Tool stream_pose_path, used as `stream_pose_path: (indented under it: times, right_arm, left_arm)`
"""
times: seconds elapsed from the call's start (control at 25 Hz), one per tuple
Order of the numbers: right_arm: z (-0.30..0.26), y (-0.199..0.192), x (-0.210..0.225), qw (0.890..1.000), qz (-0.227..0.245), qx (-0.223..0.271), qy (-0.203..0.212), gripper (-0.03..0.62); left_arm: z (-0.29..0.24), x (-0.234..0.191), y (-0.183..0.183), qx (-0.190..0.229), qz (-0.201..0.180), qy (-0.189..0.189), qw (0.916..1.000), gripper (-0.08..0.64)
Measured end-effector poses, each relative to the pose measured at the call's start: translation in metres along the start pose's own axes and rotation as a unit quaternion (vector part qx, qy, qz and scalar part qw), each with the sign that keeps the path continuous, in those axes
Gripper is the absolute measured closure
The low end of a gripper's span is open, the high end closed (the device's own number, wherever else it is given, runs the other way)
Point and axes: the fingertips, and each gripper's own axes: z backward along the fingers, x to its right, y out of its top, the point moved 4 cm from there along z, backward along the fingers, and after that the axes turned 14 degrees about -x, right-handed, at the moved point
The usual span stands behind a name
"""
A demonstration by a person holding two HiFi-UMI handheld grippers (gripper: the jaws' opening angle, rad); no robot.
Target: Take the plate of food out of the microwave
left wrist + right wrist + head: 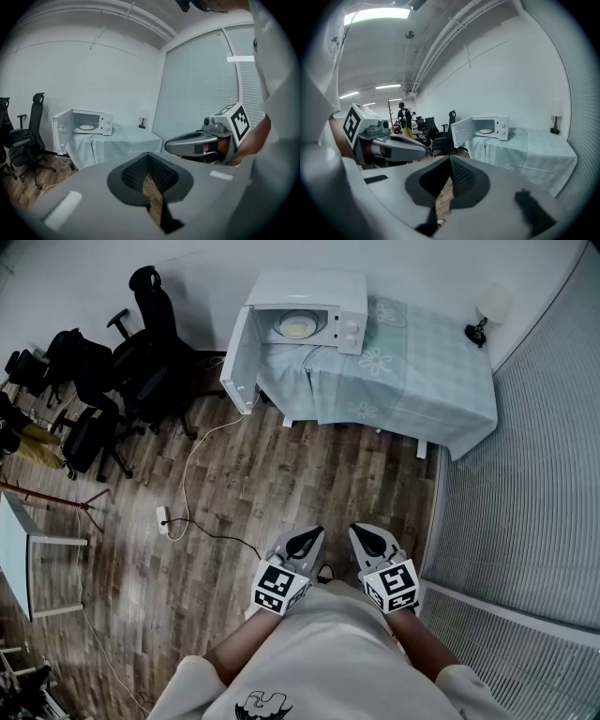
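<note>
A white microwave [349, 307] stands with its door [239, 357] swung open at the left end of a table under a pale cloth [422, 371]. Inside it lies a plate of yellowish food [296, 326], which also shows in the left gripper view as the plate [86, 127] and in the right gripper view as the plate [485, 131]. My left gripper [302, 542] and right gripper [367, 538] are held side by side close to my body, far from the microwave. Both are shut with nothing between the jaws.
Black office chairs [141, 362] crowd the floor left of the microwave door. A power strip with cable [163, 518] lies on the wood floor. A lamp [487, 310] stands at the table's far right. Blinds [534, 493] line the right wall. A person [402, 119] stands far off.
</note>
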Motion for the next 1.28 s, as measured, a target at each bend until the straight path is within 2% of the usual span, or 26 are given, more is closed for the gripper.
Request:
stream_pose_path:
  times: [0.24, 0.52, 0.64, 0.84, 0.96, 1.12, 1.28]
  right_arm:
    - [-0.029, 0.009, 0.014, 1.000, -0.011, -0.006, 0.005, 0.580]
    - [-0.094, 0.036, 0.050, 0.999, -0.029, -0.028, 0.001, 0.578]
    - [-0.128, 0.062, 0.068, 0.999, -0.037, -0.035, -0.008, 0.578]
    - [-0.188, 0.127, 0.105, 0.998, -0.005, -0.057, -0.019, 0.578]
    - [-0.220, 0.162, 0.128, 0.998, -0.003, -0.055, -0.032, 0.578]
    - [-0.250, 0.188, 0.149, 0.997, -0.009, -0.049, -0.052, 0.578]
    - [-0.276, 0.202, 0.169, 0.997, -0.015, -0.059, -0.052, 0.578]
  left_arm:
    - [-0.018, -0.030, 0.011, 0.000, 0.003, -0.001, 1.0000, 0.557]
    - [-0.052, -0.101, 0.038, 0.004, 0.017, -0.008, 0.9998, 0.557]
    - [-0.070, -0.139, 0.052, -0.003, 0.015, -0.024, 0.9996, 0.557]
    - [-0.096, -0.211, 0.097, 0.005, 0.007, -0.042, 0.9991, 0.557]
    - [-0.105, -0.259, 0.120, 0.012, 0.002, -0.045, 0.9989, 0.557]
    - [-0.123, -0.307, 0.141, 0.010, -0.017, -0.040, 0.9990, 0.557]
    - [-0.145, -0.330, 0.163, 0.012, -0.015, -0.031, 0.9994, 0.557]
